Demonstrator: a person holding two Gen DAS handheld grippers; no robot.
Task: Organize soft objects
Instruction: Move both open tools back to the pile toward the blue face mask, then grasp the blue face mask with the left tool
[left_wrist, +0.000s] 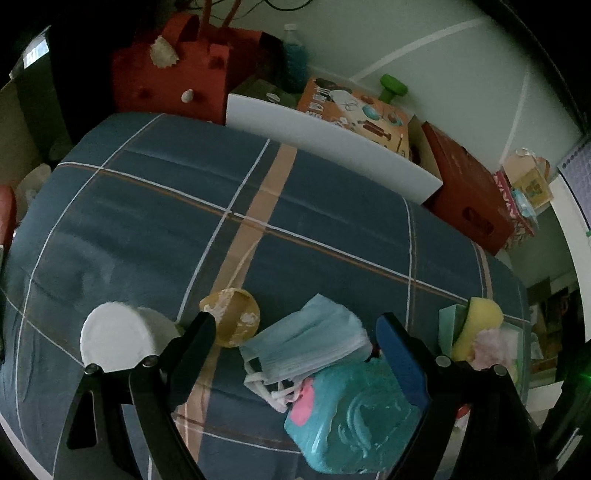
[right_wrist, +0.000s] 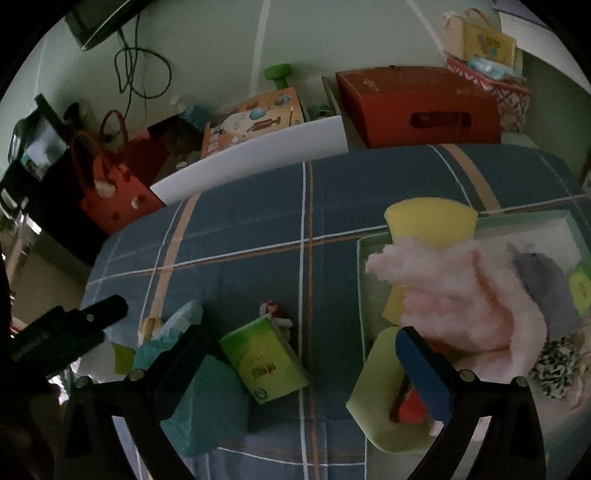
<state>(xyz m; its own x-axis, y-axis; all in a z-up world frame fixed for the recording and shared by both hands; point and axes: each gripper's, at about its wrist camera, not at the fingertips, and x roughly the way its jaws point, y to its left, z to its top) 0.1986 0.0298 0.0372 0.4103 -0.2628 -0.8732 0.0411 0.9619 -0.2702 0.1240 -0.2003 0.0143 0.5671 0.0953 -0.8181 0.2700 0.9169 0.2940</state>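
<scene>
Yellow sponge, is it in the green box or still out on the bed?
In. The yellow sponge stands inside the green box, leaning over its far rim beside the pink fluffy cloth.

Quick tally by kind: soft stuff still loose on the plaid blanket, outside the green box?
Face mask stacks: 1
Teal wipes packs: 1
Green tissue packs: 1
Yellow round sponges: 1
White round pads: 1
Total: 5, counting only what is clearly identifiable.

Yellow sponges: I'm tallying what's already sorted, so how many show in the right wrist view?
2. One yellow sponge stands at the far rim of the green box; a second yellow sponge lies at the box's near corner, beside the right gripper. The pink fluffy cloth may hide more.
</scene>
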